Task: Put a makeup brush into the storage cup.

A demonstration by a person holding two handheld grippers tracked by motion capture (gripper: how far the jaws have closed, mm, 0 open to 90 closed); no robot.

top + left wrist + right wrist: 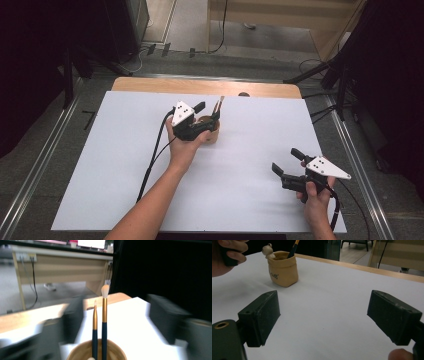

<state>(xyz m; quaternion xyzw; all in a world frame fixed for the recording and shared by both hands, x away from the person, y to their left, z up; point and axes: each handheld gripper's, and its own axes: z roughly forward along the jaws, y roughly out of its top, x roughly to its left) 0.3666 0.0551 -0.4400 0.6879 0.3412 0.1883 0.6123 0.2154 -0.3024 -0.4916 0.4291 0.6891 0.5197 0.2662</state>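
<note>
A tan cup stands on the white sheet at mid table. Two brushes with navy and gold handles stand upright in it, a tall one with a white tuft and a shorter one. My left gripper hovers over the cup, open, its blurred jaws wide on either side of the brushes without touching them. My right gripper rests near the front right of the sheet, open and empty. In the right gripper view the cup sits far off to the left, with a small frog figure on its rim.
The white sheet covers most of a wooden table, whose far edge shows bare. Metal rails run along both sides. A wooden desk and stand legs lie beyond the table.
</note>
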